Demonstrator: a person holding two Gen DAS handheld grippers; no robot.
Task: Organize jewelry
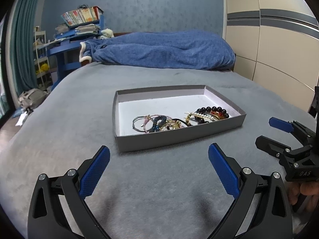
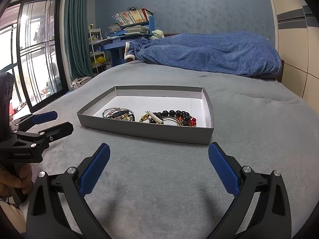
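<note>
A shallow grey box with a white floor lies on the grey bedspread; it also shows in the right wrist view. Jewelry lies along its near side: a black bead bracelet, a pearl clip, and thin bangles and hair ties. My left gripper is open and empty, hovering just short of the box. My right gripper is open and empty, also short of the box. Each gripper shows at the edge of the other's view, the right one and the left one.
A blue blanket is heaped at the far end of the bed. A blue desk with books stands beyond the left edge. A wardrobe is at right. A glass door and a bag on the floor are at left.
</note>
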